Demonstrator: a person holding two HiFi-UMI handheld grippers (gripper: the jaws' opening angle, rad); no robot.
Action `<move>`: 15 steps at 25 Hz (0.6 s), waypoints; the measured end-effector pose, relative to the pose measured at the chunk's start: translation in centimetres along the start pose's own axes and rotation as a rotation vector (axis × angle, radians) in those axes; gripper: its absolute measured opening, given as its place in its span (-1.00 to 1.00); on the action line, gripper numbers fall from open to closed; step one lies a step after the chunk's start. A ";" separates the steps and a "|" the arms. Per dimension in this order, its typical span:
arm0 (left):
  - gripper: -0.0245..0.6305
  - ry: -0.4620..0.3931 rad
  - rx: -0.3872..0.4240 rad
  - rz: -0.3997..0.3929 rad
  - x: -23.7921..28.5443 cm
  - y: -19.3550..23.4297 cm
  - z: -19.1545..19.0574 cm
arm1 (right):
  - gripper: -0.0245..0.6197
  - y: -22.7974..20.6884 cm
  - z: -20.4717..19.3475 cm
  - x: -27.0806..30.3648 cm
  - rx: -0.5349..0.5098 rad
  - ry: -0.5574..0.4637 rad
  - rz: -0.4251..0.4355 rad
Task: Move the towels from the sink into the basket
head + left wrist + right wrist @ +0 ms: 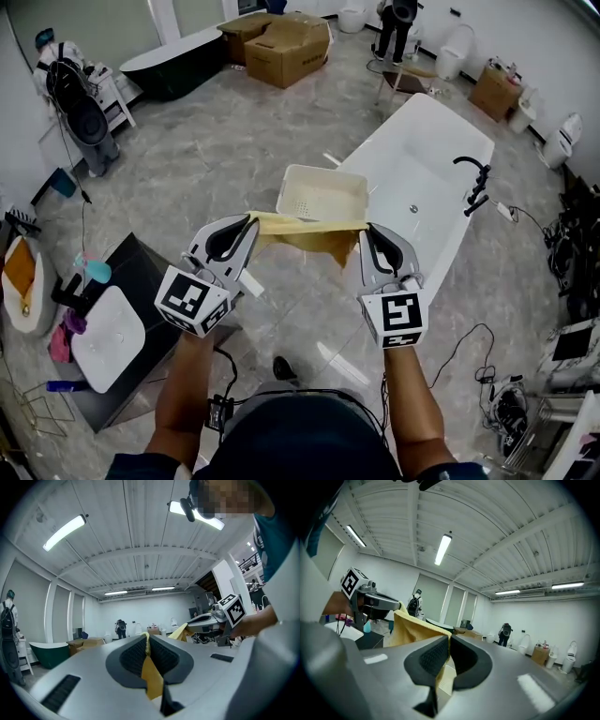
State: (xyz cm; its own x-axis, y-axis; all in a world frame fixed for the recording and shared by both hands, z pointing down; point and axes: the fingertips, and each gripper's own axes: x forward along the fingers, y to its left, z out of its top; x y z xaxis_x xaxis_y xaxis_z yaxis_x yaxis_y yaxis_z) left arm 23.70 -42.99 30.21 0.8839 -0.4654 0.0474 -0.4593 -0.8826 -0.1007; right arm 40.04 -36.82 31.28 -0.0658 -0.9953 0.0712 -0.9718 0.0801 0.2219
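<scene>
A yellow towel (309, 232) hangs stretched between my two grippers, sagging a little in the middle, just in front of and above the white basket (323, 195) on the floor. My left gripper (251, 223) is shut on the towel's left corner. My right gripper (367, 229) is shut on its right corner. In the left gripper view the yellow cloth (151, 673) runs between the dark pads (132, 656), and the right gripper (209, 619) shows beyond. In the right gripper view the towel (412, 631) spreads left from the pads (433, 658) toward the left gripper (375, 601).
A white bathtub (427, 183) with a black tap (473, 178) lies right of the basket. A white sink (108, 337) on a dark cabinet stands at lower left. Cardboard boxes (286, 47), a dark tub (173, 64) and a standing person (396, 26) are farther back. Cables (473, 361) trail at right.
</scene>
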 end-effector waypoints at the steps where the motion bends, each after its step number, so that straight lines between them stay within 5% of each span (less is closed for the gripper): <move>1: -0.86 -0.002 -0.002 -0.008 0.6 0.7 -0.1 | -0.86 -0.3 0.1 0.7 -0.001 0.002 -0.010; 15: -0.86 0.030 -0.052 -0.060 10.9 6.6 -3.0 | -0.85 -6.3 -2.2 9.4 0.008 0.015 -0.063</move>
State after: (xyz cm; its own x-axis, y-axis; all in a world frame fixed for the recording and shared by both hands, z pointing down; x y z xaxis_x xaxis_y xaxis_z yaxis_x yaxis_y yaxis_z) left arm 30.05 -54.12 33.06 0.9072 -0.4127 0.0812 -0.4103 -0.9108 -0.0449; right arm 46.09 -46.54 32.70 -0.0010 -0.9974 0.0719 -0.9756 0.0168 0.2190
